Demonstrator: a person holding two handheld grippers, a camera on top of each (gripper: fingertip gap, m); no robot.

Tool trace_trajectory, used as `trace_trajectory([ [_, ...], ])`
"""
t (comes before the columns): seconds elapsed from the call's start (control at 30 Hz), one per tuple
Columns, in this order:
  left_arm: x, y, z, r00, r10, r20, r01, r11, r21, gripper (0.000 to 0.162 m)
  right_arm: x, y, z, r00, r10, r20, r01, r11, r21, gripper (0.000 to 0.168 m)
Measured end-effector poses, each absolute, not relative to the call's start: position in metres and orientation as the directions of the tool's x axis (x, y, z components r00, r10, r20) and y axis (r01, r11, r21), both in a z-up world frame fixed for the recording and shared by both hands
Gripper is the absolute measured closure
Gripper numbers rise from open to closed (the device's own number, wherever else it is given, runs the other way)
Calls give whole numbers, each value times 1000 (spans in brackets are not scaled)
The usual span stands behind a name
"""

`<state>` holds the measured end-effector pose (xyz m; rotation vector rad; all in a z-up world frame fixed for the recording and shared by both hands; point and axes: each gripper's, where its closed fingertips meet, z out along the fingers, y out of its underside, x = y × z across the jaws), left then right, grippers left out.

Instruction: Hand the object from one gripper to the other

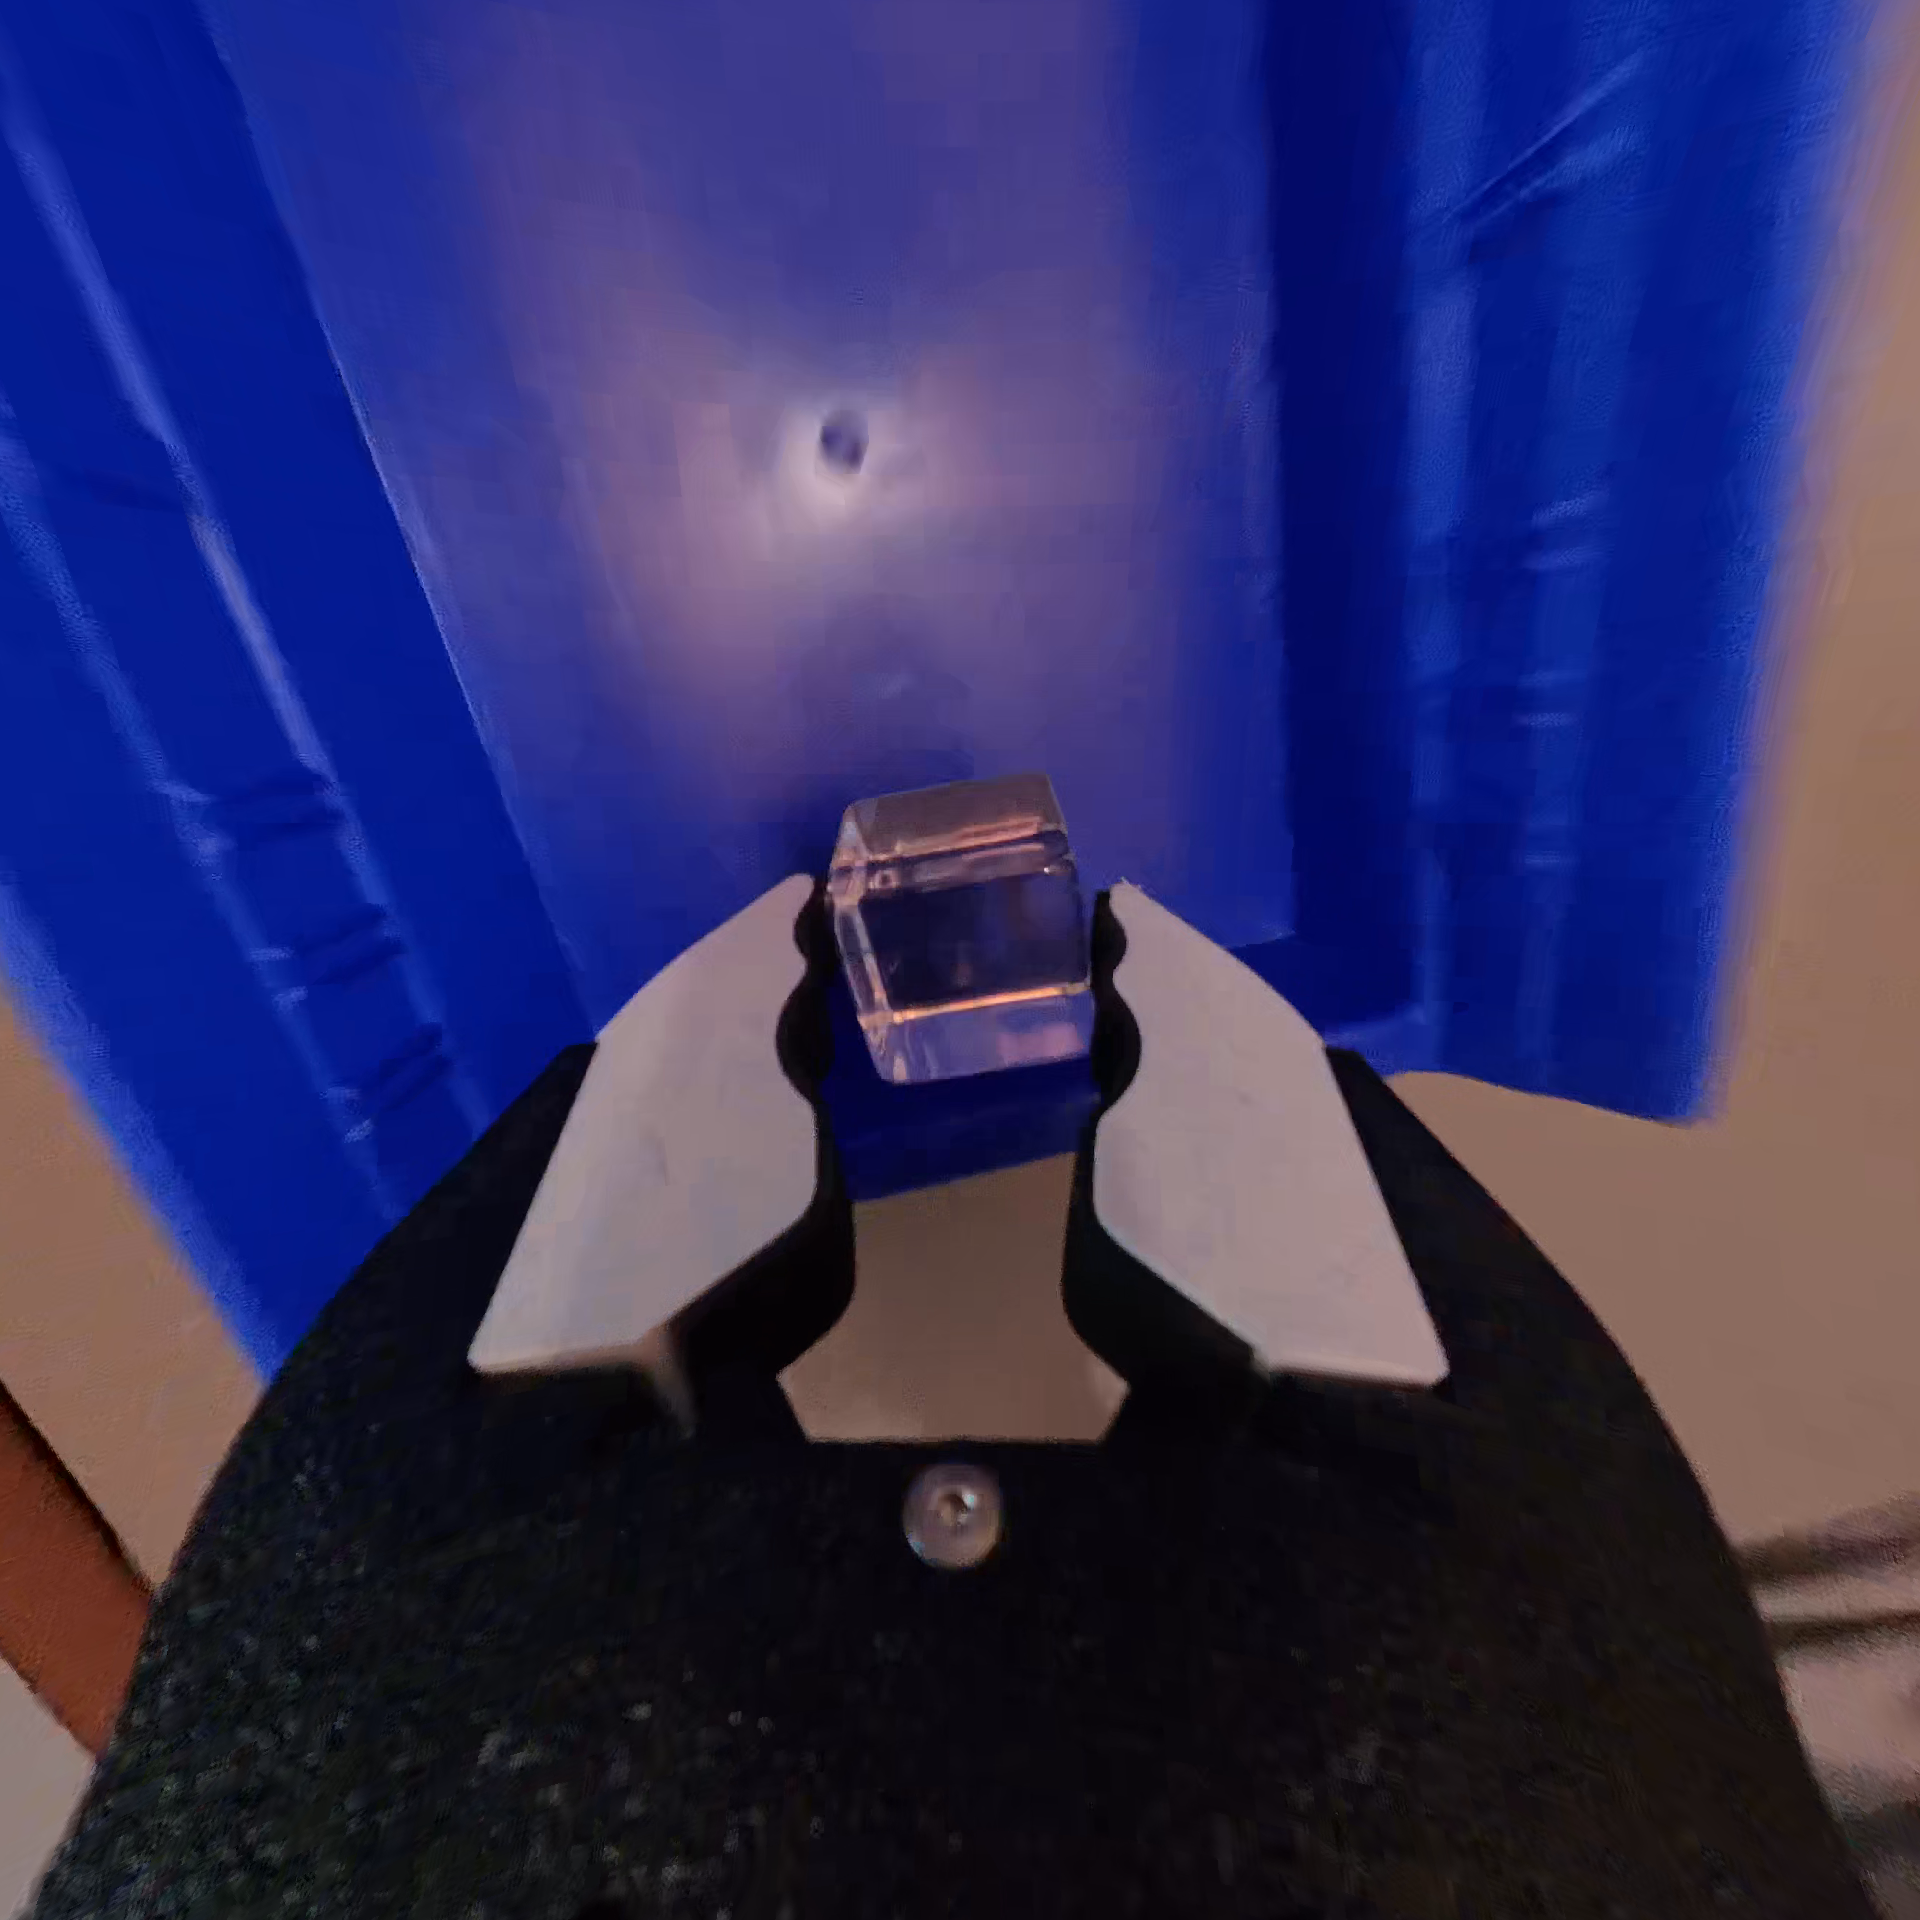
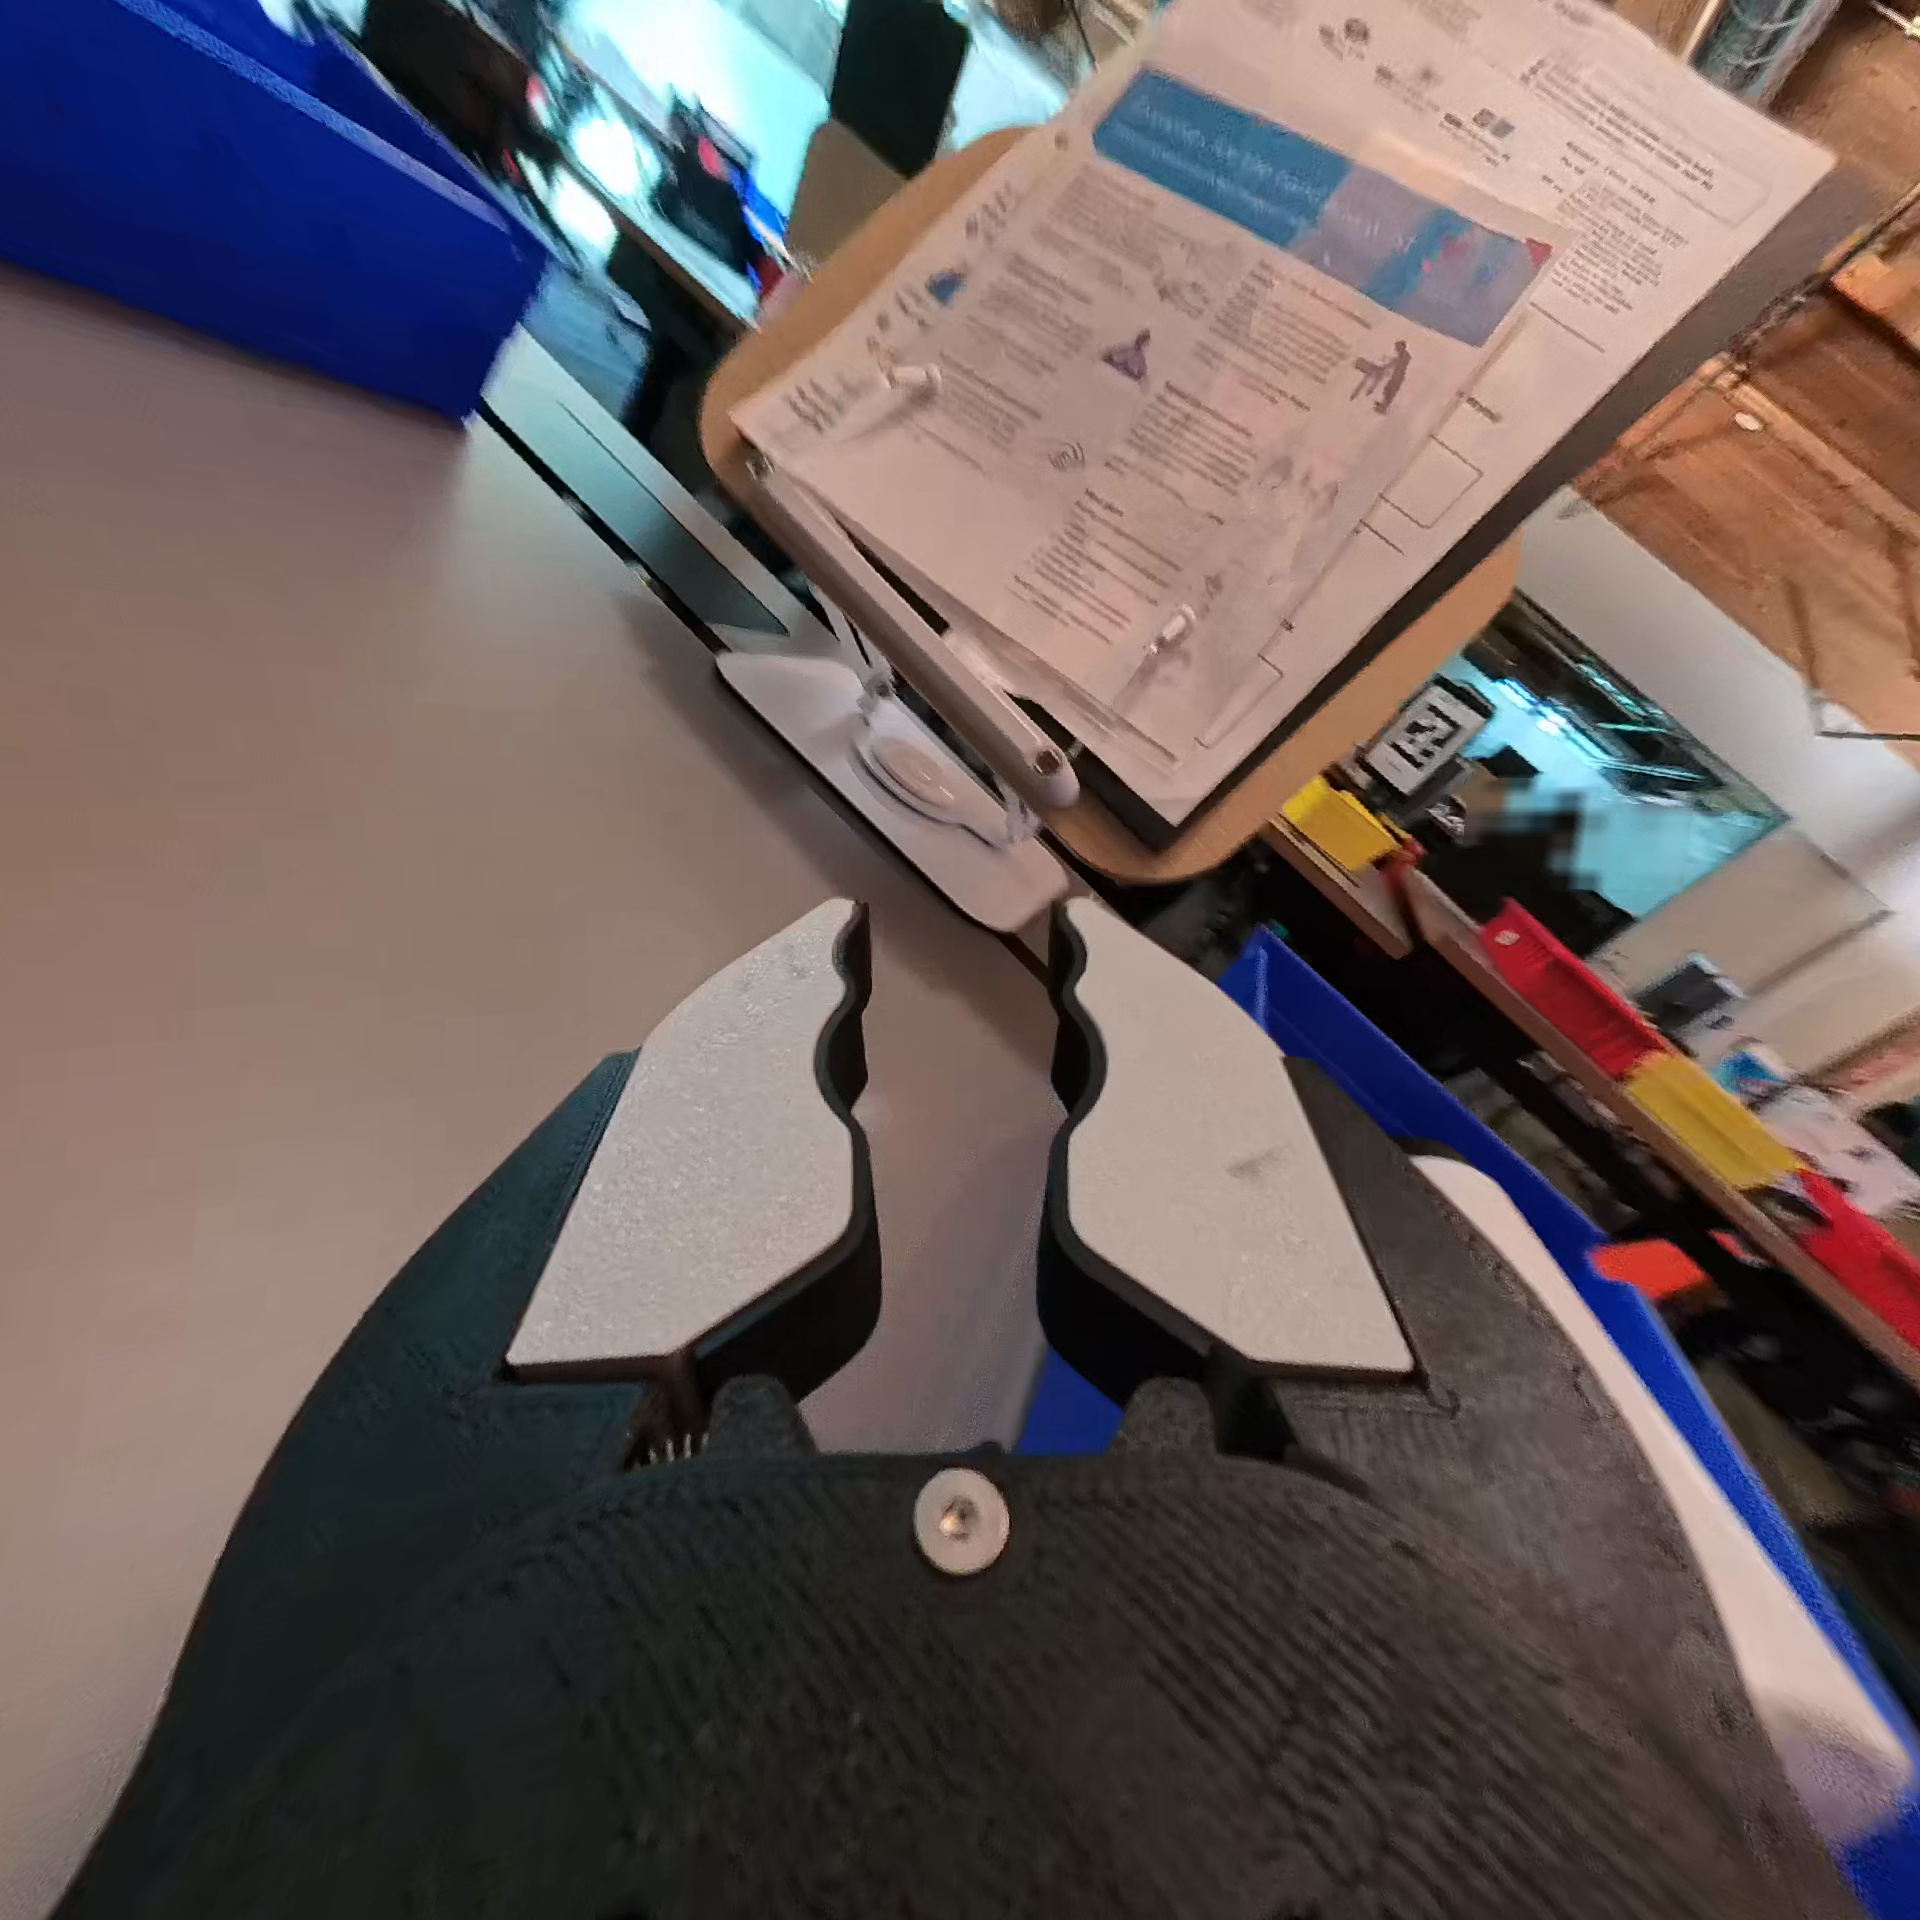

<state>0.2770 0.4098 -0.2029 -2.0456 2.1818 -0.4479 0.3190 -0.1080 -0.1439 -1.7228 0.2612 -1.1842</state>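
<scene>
A clear glass-like cube (image 1: 961, 935) sits between the fingertips of my left gripper (image 1: 956, 904). The jaws press on its left and right faces, and it hangs over the inside of a blue plastic bin (image 1: 623, 416). My right gripper (image 2: 961, 925) is open and empty, its jaws a small gap apart, tilted over the beige tabletop (image 2: 312, 727). Neither gripper shows in the other's view. The cube does not show in the right wrist view.
The blue bin fills most of the left wrist view, with the tabletop (image 1: 1558, 1247) around it. In the right wrist view a paper stand (image 2: 1195, 416) on a white base (image 2: 914, 779) stands ahead. One blue bin (image 2: 208, 208) is at top left, another (image 2: 1455, 1143) at right. Cluttered shelves lie beyond. The tips of one gripper are about 55 cm away from the tips of the other.
</scene>
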Motion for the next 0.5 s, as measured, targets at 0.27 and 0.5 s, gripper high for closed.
trace_trajectory([
  [0.27,272,286,-27,-584,-811,30,-222,125,-967,115,274,-46,-156,883,-418,215,158,-167,-973,99],
  [0.5,260,145,-91,-736,-627,-255,197,161,-967,116,251,37,-122,908,-75,-411,-378,272,-885,89],
])
